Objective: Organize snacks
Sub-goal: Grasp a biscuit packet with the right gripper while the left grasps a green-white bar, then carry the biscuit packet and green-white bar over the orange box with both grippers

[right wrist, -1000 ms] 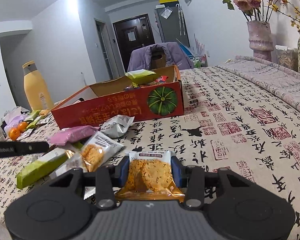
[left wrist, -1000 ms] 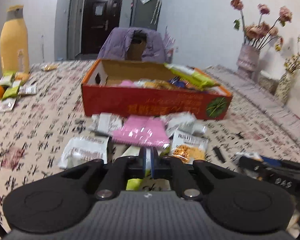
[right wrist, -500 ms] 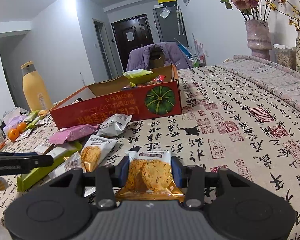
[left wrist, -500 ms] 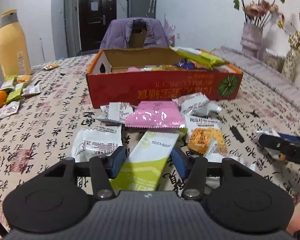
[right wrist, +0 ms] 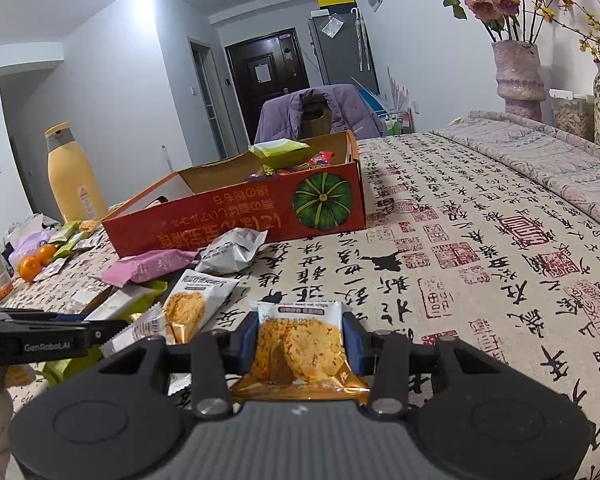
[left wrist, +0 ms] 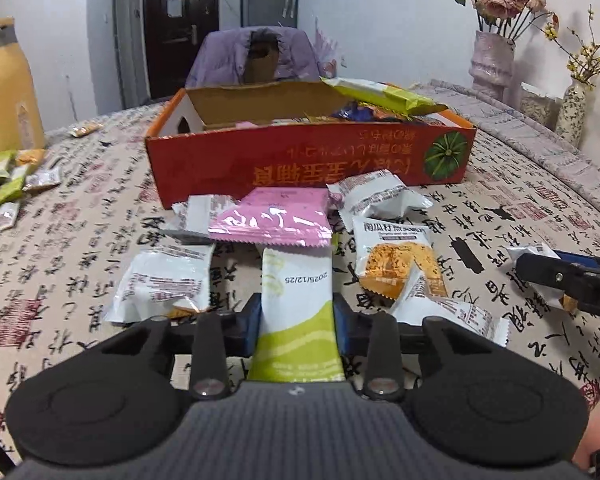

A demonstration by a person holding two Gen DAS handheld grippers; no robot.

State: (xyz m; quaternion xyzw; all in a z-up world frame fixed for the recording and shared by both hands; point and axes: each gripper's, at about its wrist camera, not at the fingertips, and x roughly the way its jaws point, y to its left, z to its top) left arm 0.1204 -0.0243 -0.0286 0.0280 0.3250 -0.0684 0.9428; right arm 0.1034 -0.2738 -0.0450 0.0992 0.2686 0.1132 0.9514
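Left wrist view shows your left gripper (left wrist: 296, 320) with a green-and-white bar (left wrist: 296, 312) lying lengthwise between its jaws; they have just been closing in on it and both blue pads now sit against the wrapper's edges, so treat it as clamped, though only lightly. The bar's far end is tucked under a pink packet (left wrist: 274, 220), which lies just in front of the red box (left wrist: 300, 164). Lift the bar a little and draw it back toward yourself before raising it, or the pink packet will likely ride up with it. A slick wrapper held by its edges can buckle or slip, so squeeze only until it stops sliding. Carry it over the box's near wall, clear of the rim, and let go low inside. Right wrist view shows your right gripper (right wrist: 300, 344) clamped on a cracker packet (right wrist: 300, 348), well in front of the box's pumpkin-printed corner. Hold that hand steady while the left one goes in, since the two tools sit close together in front of the box. Other packets lie scattered just before the box, so keep the bar's trailing end from sweeping them.
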